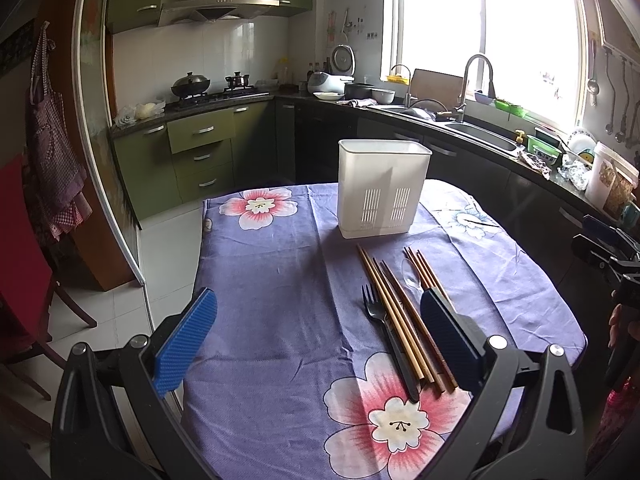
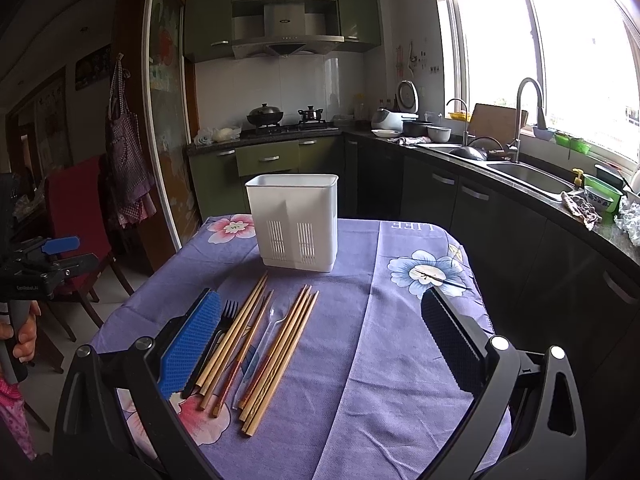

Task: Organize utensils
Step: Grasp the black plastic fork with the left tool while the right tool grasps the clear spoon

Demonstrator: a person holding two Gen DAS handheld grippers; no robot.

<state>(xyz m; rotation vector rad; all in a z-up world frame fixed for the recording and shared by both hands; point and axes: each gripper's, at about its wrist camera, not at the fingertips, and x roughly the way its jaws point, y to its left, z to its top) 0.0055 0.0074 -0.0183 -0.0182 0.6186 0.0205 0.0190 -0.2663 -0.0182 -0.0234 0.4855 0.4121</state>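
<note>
Left gripper (image 1: 316,336): you hold it above the table with its fingers spread wide and nothing between them; the right-hand pad sits just over the near chopsticks in its own view.
Right gripper (image 2: 320,336): also wide apart and holding nothing, above the cloth to the right of the utensil row.
Utensil holder (image 1: 383,188): white plastic, upright, slotted vents low on the front face, standing at the far middle of the table, apart from the loose utensils.
Chopsticks (image 2: 256,340): several wooden pairs lie side by side on the cloth in front of the holder, tips toward it.
Fork (image 1: 390,332): black plastic, flat on the cloth at the left edge of the row, touching the nearest chopsticks.
Spoon (image 2: 267,336): clear plastic, lying among the chopsticks, bowl toward the holder.
Tablecloth (image 1: 280,280): purple with pink and blue flowers, covering the table.
Background: kitchen counter, sink (image 2: 528,176) and bright window on your right.
</note>
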